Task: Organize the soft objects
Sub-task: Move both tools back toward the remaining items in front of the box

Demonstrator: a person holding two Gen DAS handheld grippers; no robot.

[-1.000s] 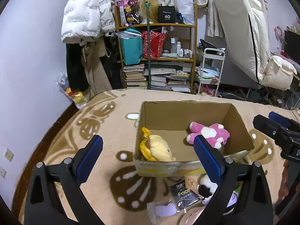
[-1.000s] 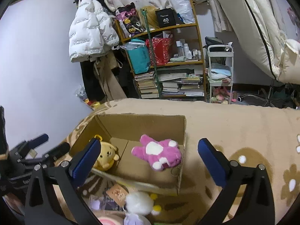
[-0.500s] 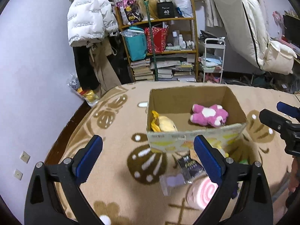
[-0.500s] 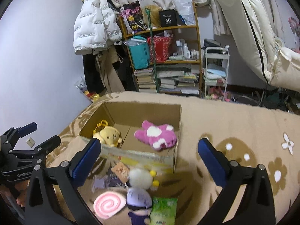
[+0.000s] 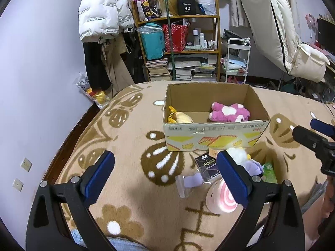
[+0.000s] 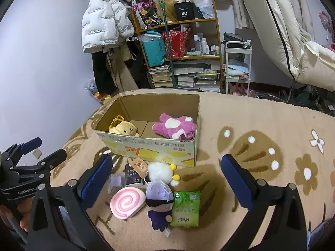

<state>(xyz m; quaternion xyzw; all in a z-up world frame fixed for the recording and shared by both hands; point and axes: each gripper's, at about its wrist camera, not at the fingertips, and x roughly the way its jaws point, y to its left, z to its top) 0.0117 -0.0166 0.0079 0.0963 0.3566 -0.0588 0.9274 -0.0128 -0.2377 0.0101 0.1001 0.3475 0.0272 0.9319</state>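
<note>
An open cardboard box [image 5: 215, 139] [image 6: 146, 146] stands on the patterned blanket. Inside lie a yellow plush [image 5: 183, 118] [image 6: 124, 128] and a pink plush [image 5: 229, 114] [image 6: 174, 126]. In front of the box lie a white pompom plush [image 6: 160, 172] [image 5: 237, 154], a purple doll [image 6: 159, 200], a pink swirl cushion [image 6: 126, 201] [image 5: 219, 198], a green tissue pack [image 6: 185, 208] and a black packet [image 5: 208, 166]. My left gripper [image 5: 165, 177] is open and empty, well short of the box. My right gripper [image 6: 166, 182] is open and empty above the loose items.
A small clear bag with a lilac item [image 5: 188, 183] lies near the cushion. A cluttered bookshelf [image 5: 180, 41], a hanging white jacket [image 5: 102, 10], a white trolley [image 5: 237, 60] and a folded mattress [image 5: 276, 27] stand behind. The blanket's left edge [image 5: 69, 138] drops off.
Both grippers have pulled back from the box and risen. The box looks smaller and the loose items in front of it have come fully into view. Both stayed open.
</note>
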